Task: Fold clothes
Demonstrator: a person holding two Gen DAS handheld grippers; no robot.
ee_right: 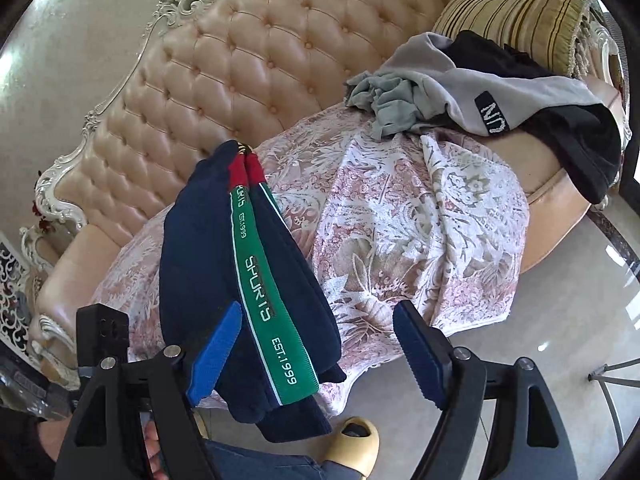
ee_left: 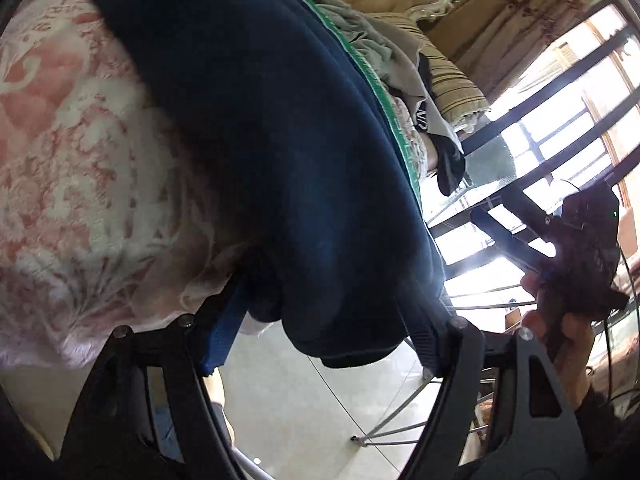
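Navy trousers [ee_right: 200,248] with a green and red side stripe lie folded lengthwise on the sofa's pink lace cover [ee_right: 400,216], their end hanging over the front edge. My right gripper [ee_right: 316,344] is open just above that end, touching nothing. In the left wrist view the same navy trousers [ee_left: 280,152] fill the middle. The left gripper [ee_left: 328,320] has its fingers around the hanging navy end, which fills the gap between them; the pads are wide apart. The right gripper [ee_left: 520,240] shows there at the right, held in a hand.
A pile of grey and black clothes [ee_right: 480,88] lies at the sofa's right end before a striped cushion [ee_right: 516,12]. The tufted sofa back [ee_right: 260,64] stands behind. A slippered foot [ee_right: 356,444] stands on the glossy floor. Metal chair legs [ee_left: 392,420] and a barred window [ee_left: 560,120] are near.
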